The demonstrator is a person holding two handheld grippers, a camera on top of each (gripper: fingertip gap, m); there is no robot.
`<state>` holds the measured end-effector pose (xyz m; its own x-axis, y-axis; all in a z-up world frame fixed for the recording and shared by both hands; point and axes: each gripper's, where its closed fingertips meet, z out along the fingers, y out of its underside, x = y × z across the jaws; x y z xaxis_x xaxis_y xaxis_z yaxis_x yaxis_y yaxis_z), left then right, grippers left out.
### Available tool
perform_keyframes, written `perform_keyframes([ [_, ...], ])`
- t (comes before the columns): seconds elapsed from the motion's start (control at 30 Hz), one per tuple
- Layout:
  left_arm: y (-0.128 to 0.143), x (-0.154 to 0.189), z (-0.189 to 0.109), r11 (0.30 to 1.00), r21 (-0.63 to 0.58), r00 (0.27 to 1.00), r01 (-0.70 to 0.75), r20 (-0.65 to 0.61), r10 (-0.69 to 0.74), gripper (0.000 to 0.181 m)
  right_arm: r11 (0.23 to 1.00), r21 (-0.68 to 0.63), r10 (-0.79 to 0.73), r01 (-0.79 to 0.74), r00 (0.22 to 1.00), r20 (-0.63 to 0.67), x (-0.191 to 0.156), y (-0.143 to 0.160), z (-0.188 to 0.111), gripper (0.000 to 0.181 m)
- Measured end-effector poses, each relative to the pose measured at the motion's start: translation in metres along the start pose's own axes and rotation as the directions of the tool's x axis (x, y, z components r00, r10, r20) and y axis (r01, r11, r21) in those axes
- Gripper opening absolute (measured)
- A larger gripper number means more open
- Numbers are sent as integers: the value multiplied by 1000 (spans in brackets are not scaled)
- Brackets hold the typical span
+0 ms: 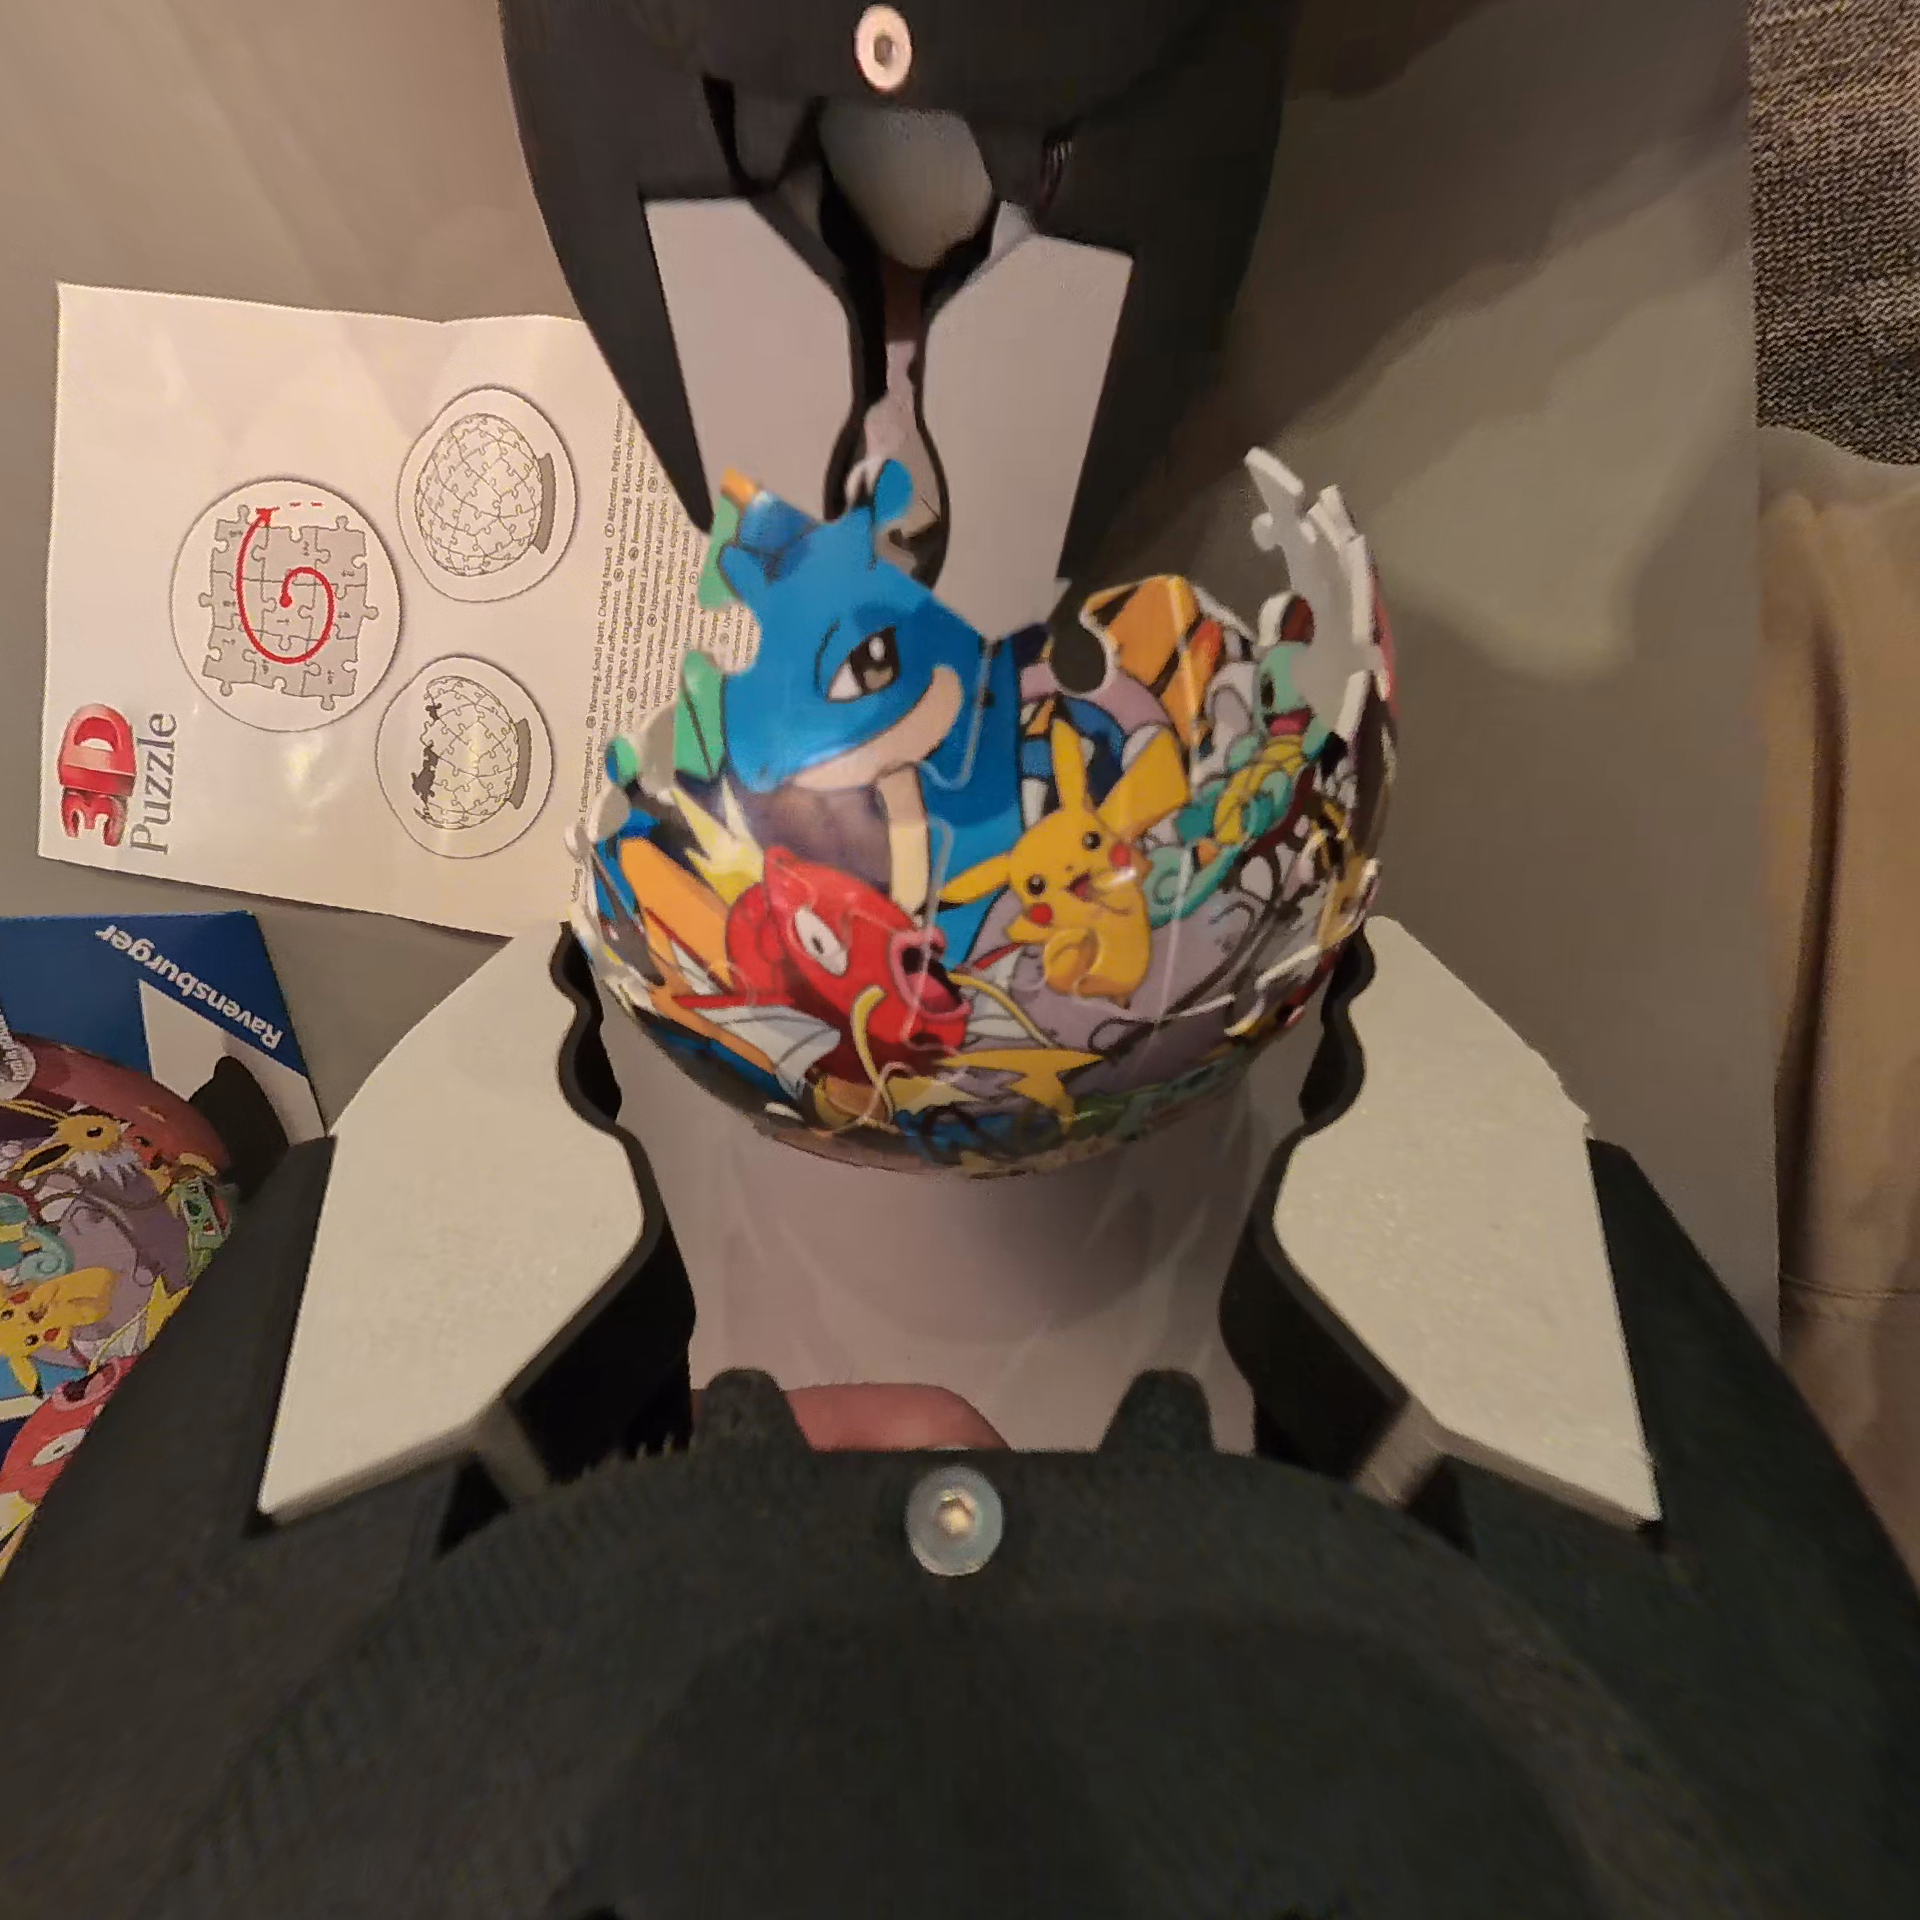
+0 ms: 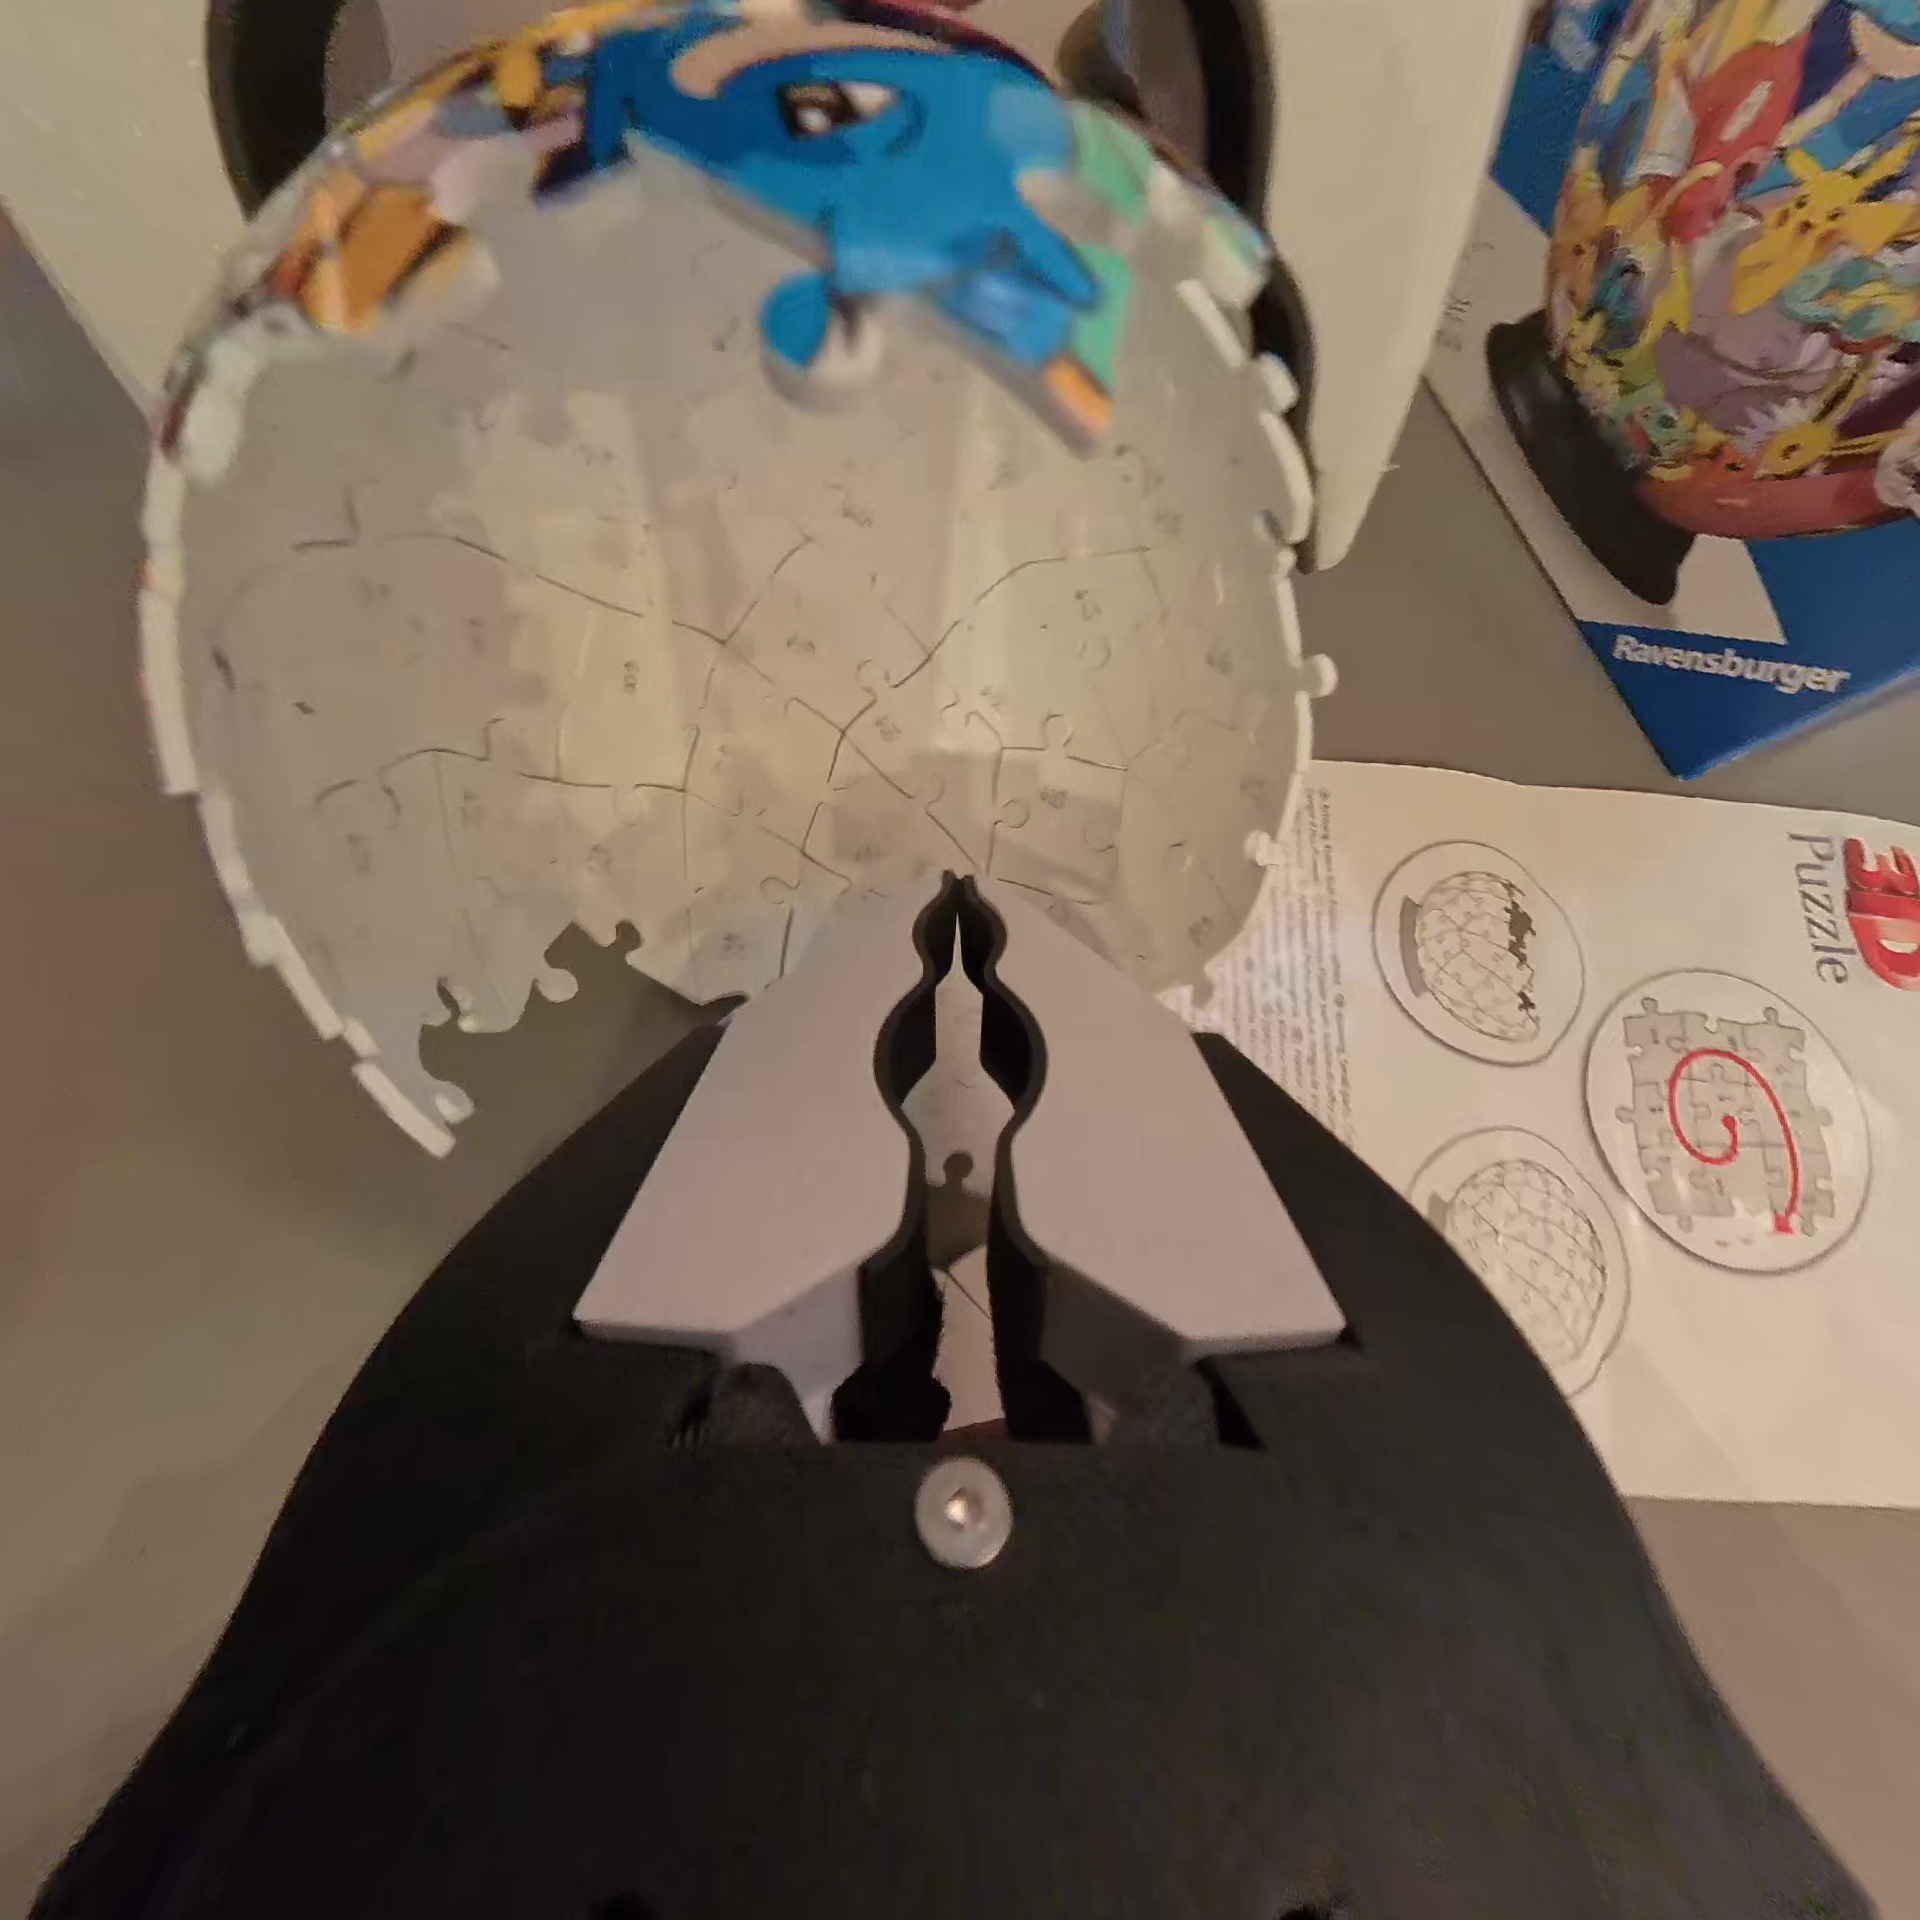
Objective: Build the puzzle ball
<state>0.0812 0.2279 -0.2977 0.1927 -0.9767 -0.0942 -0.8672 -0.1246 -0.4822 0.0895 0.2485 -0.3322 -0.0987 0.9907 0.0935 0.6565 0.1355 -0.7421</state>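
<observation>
Black tongs (image 1: 956,997) with grey finger plates, silver centre screw

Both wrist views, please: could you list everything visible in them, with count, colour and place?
Puzzle ball: one, part-built shell, colourful cartoon print outside, white inside; held off the table between the left tongs' fingers.
Instruction sheet: one, white with round diagrams; flat on the table beside the ball.
Puzzle box: one, blue with a picture of the finished ball; on the table next to the sheet.
Table: one, grey; under everything.
Fabric: beige and grey, along the right edge of the left wrist view.
Left tongs: one, black with white pads, closed on the ball's sides.
Right tongs: one, black with grey pads, tips together inside the shell's open edge.
</observation>
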Motion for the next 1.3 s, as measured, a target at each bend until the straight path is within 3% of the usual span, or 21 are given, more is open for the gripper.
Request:
perform_keyframes([
  [0.03,0,0,0,1000,-1,1000,0,0,0,129,1000,3,12,-12,1000,-15,3,0,-1,0],
  [0.07,0,0,1,1000,-2,1000,1,0,-1,129,1000,8,20,-20,999,-30,5,0,-2,0],
  [0.2,-1,1,1,1000,0,1000,3,6,-3,128,999,27,40,-37,992,-122,16,-6,-8,43],
  [0.3,-4,0,-3,1000,20,1000,8,11,-8,122,997,50,65,-56,974,-216,26,-13,-21,65],
  [0.5,-6,-2,0,1000,7,999,0,35,-1,121,985,77,166,-152,959,-229,34,-4,-28,74],
  [0.63,-6,-1,3,1000,21,999,12,32,-13,121,966,32,259,-258,945,-199,41,17,-29,73],
  [0.9,-11,0,5,999,42,999,16,42,-18,121,938,-136,305,-319,945,-119,41,35,-23,44],
  [1.3,-14,4,6,996,84,998,36,50,-40,120,906,-221,357,-362,932,-62,34,40,-18,47],
])
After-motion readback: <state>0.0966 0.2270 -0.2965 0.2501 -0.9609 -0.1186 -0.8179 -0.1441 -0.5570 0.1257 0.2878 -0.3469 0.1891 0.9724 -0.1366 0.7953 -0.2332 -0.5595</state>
